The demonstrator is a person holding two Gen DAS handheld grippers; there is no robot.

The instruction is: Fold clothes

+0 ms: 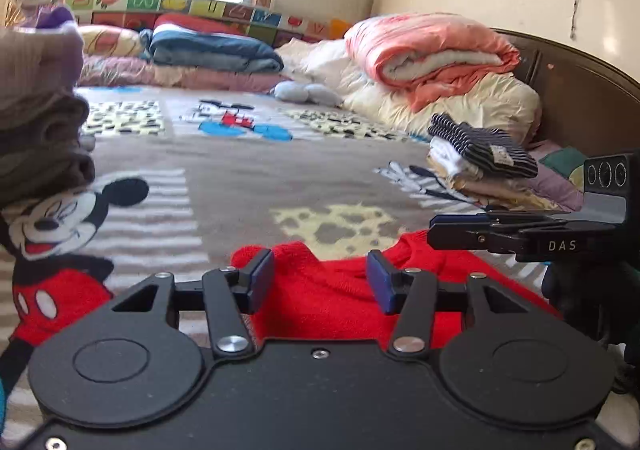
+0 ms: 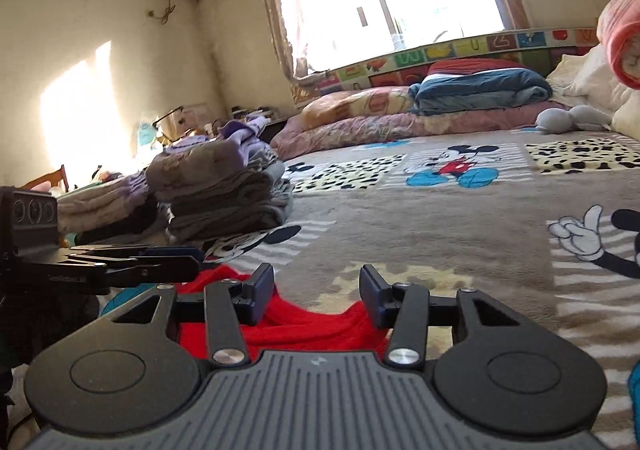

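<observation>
The red knit garment (image 1: pixel 320 302) looked soft, light and floppy, best taken at its near edge; left gripper (image 1: pixel 321 276) and right gripper (image 2: pixel 317 290) both stood half wide, holding nothing.

The red garment (image 1: pixel 328 290) is a ribbed knit, matt; the bed blanket (image 1: pixel 248 170) looks fuzzy fleece. The left gripper (image 1: pixel 320 282) is matt black plastic with shiny metal rivets; the headboard (image 1: pixel 580 98) glossy dark wood

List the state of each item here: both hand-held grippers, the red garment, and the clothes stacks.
Left hand-held gripper: open, over the garment.
Right hand-held gripper: open, holding nothing.
Red knit garment: lying on the blanket, released.
Grey clothes stack: folded.
Striped-top stack: folded.
</observation>
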